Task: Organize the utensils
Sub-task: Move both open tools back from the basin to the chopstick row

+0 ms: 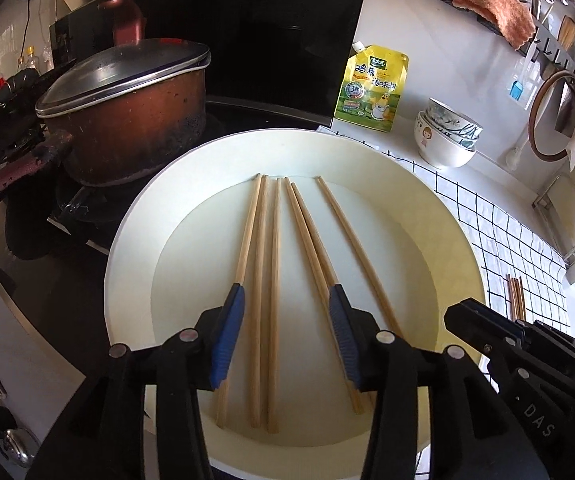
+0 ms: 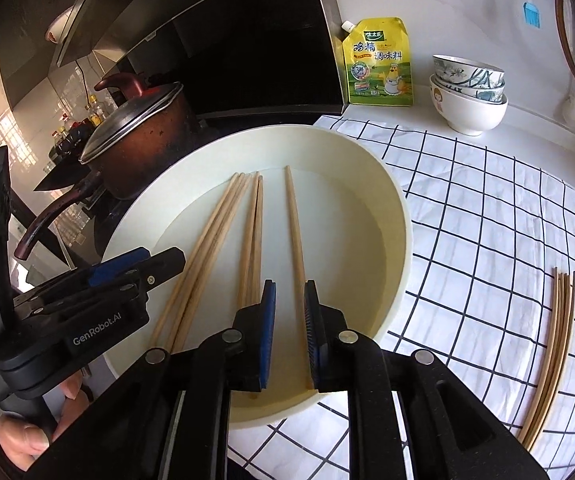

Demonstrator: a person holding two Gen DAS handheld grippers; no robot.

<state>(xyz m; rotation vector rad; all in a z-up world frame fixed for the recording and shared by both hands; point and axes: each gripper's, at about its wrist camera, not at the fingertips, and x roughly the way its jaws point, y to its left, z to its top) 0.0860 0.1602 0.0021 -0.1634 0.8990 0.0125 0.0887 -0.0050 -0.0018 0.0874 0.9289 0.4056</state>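
Hovering with jaws spread wide and empty, the left gripper hangs over six chopsticks lying in the white basin. The right gripper, jaws narrowly parted, straddles the rightmost chopstick without visibly clamping it. More chopsticks lie on the checked cloth beside the basin.

We see our right gripper, blue-padded, its jaws a little apart astride one wooden chopstick in the round cream-white basin; contact unclear. Five more loose wooden chopsticks lie to its left in the basin. Our left gripper hangs over the basin's left rim. A bundle of pale chopsticks rests on the black-grid white cloth. Behind: yellow seasoning pouch, stacked ceramic bowls, lidded brown pot.
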